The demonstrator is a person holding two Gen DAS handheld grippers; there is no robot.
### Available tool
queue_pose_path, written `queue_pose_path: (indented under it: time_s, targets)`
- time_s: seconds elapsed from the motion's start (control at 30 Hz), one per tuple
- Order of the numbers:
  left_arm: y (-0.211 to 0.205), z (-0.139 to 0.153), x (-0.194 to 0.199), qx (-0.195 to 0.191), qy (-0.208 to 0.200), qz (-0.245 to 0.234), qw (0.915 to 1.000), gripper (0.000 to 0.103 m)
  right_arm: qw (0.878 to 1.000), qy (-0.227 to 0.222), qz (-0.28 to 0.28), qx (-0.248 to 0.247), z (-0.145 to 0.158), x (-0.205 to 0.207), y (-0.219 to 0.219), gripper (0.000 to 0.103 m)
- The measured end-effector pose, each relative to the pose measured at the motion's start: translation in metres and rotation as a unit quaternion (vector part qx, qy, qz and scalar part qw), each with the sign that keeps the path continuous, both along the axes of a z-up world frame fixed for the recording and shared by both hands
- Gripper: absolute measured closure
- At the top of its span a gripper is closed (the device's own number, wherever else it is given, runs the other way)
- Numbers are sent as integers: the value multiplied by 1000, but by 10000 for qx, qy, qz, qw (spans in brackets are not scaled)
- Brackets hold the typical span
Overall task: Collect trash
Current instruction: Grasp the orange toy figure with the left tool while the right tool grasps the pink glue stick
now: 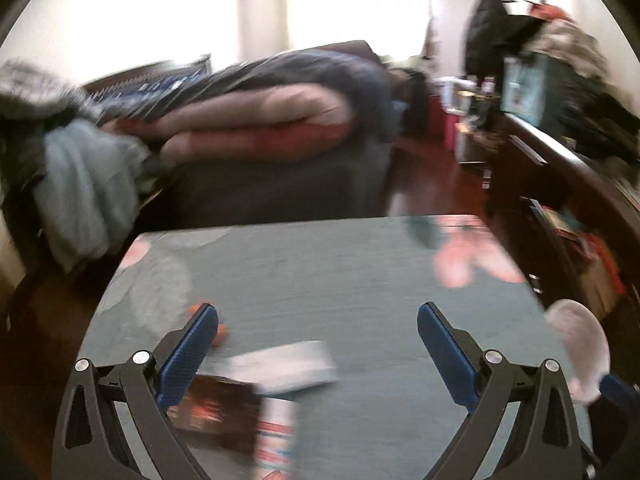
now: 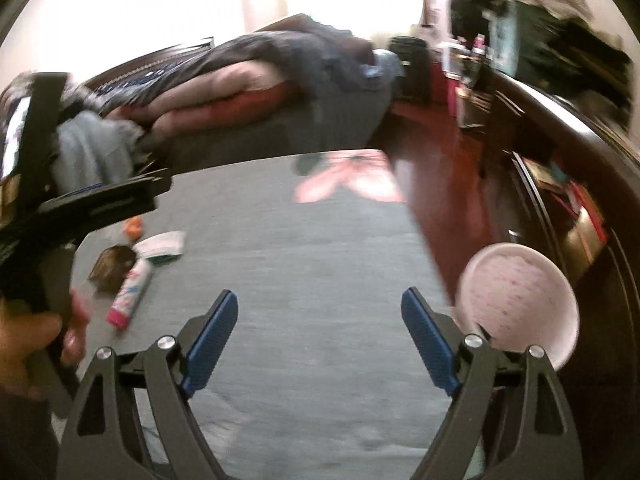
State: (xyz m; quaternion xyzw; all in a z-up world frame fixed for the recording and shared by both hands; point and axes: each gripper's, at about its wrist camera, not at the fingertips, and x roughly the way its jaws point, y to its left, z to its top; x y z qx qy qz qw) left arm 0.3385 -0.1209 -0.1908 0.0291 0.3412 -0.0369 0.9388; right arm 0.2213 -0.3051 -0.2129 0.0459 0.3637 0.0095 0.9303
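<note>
Several pieces of trash lie on a grey rug (image 2: 320, 240): an orange scrap (image 2: 134, 228), a white packet (image 2: 162, 244), a brown wrapper (image 2: 112, 268) and a pink-and-white tube (image 2: 132, 296). In the left wrist view the white packet (image 1: 288, 368), brown wrapper (image 1: 212, 408) and tube (image 1: 276, 436) lie just under my left gripper (image 1: 318, 316), which is open and holds nothing. My right gripper (image 2: 320, 304) is also open and empty, over bare rug. A round white bin (image 2: 520, 308) stands to its right. The left gripper (image 2: 156, 190) shows at the left edge, held by a hand (image 2: 36, 340).
A bed (image 1: 280, 120) piled with blankets and clothes runs along the far side of the rug. A dark wooden dresser (image 2: 580, 200) stands at the right across a strip of red-brown floor (image 2: 440, 184). A pink butterfly print (image 2: 352, 180) marks the rug's far corner. Both views are blurred.
</note>
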Motion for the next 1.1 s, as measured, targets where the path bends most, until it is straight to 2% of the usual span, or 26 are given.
queue_pose_path:
  time_s: [0.17,0.3,0.43,0.6,0.67,0.77,0.93,1.07,1.1]
  targets:
    - [59,-27,43,-411,504,497,9966,5,9990,92,410,-144,-2,21,48,18]
    - [74,-46,70,-380,847,478,9945,6,9973,185,670,-232,-8,33,77,18]
    - [75,-61,75,-387,1212,348,9913,37,9956,241,869,-238,-12,42,100,18]
    - [82,-69,75,-482,1399,311,9885,56,9942,322,1011,-192,-15,49,117,18]
    - [84,-69,74,-458,1338,308,9895,81,9934,406,1066,-145,-18,52,123,18]
    - [94,-68,75,-588,1326,345,9888,82,9917,567,1156,-35,-27,56,133,18]
    - [109,-48,62,-448,973,498,9930,82,9887,728,1312,65,-39,63,157,18]
    - [125,-27,47,-283,639,653,9954,81,9864,809,1427,-92,-48,68,179,19]
    - [129,-24,44,-257,581,681,9957,81,9861,839,1427,-150,-50,69,183,22]
